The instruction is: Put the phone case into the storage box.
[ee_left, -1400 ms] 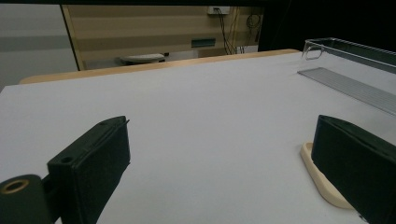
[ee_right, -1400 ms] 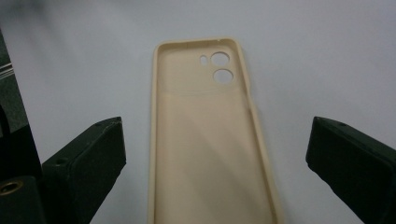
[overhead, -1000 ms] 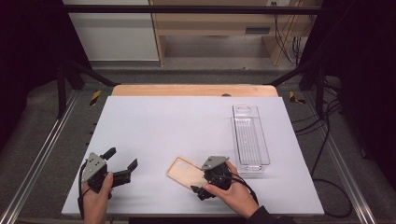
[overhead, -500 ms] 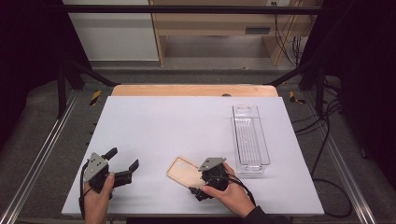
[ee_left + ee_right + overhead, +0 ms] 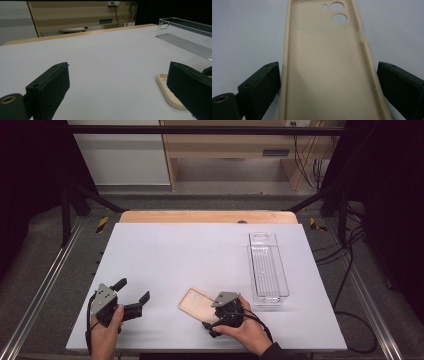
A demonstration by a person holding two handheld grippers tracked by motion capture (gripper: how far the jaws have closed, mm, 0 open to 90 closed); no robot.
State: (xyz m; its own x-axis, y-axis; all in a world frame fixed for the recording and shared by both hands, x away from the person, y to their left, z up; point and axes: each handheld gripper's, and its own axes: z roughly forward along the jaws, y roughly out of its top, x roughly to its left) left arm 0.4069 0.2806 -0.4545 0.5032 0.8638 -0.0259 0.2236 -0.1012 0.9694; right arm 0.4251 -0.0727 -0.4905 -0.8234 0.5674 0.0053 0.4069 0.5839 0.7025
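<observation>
Beige phone case (image 5: 327,75) near end cut off, right gripper (image 5: 329,82) fingers astride

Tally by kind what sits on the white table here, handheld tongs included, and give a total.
Phone case, beige: 1
Clear plastic bin: 1
Handheld tongs: 2, the left tongs open over bare table, the right tongs open with a jaw on each side of the phone case
Total: 4
</observation>
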